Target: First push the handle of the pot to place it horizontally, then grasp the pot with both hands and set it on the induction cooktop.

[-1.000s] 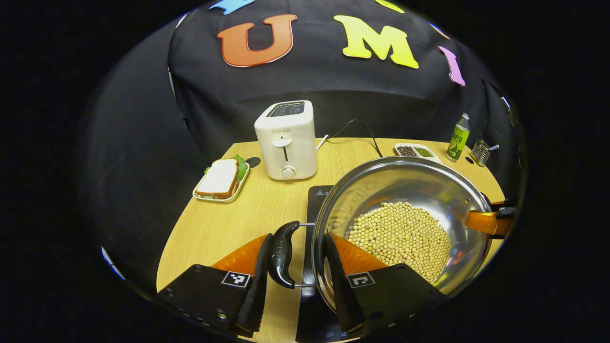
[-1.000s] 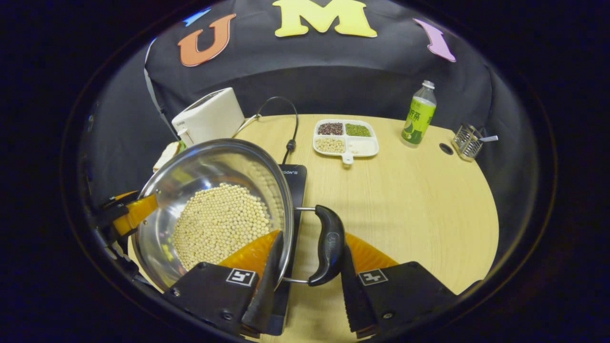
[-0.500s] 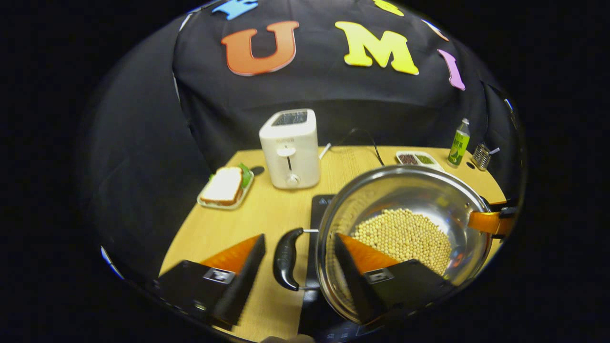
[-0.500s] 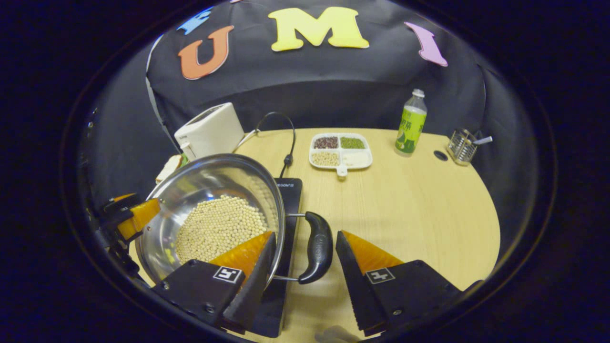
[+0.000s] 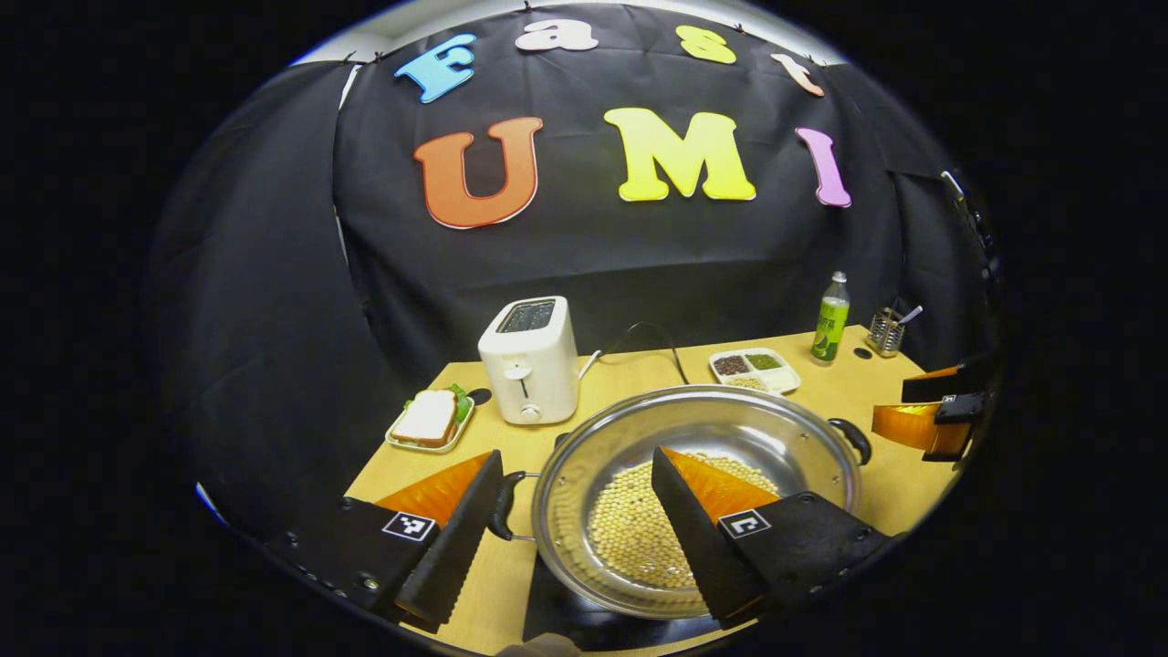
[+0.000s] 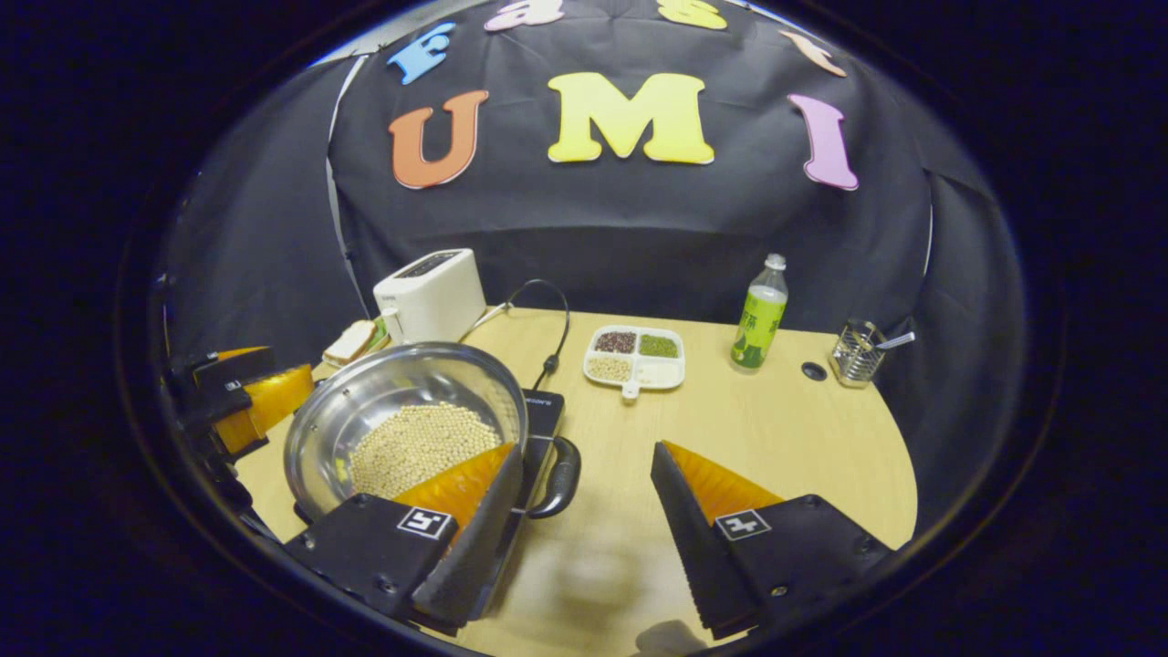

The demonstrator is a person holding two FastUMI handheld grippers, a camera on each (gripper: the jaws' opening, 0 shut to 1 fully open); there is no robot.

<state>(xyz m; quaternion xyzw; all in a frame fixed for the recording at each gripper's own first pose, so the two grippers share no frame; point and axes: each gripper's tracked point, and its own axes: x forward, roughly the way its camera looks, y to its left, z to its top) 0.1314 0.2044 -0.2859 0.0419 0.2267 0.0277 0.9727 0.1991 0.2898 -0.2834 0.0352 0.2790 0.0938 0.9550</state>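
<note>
The steel pot (image 5: 730, 427) holds pale beans (image 5: 630, 538) and sits on the black induction cooktop (image 5: 584, 616). My left gripper (image 5: 576, 453) is open, above and behind the pot. Its left finger is near the pot's black left handle (image 5: 500, 507) without touching it. The pot's other handle (image 5: 850, 439) points at my right gripper (image 5: 922, 424), seen at the far right. In the right gripper view the pot (image 6: 401, 383) stands on the cooktop (image 6: 544, 411), and my right gripper (image 6: 587, 447) is open, back from the near handle (image 6: 558, 476). The left gripper (image 6: 239, 401) shows at the left.
On the wooden table (image 6: 785, 438) are a white toaster (image 5: 529, 360), a sandwich on a plate (image 5: 429, 420), a divided tray of beans (image 6: 634, 358), a green bottle (image 6: 757, 315) and a wire holder (image 6: 853, 351). A black cable (image 6: 552, 319) runs to the cooktop.
Both grippers opened, let go of the pot's handles and drew up and back. The pot stays on the cooktop.
</note>
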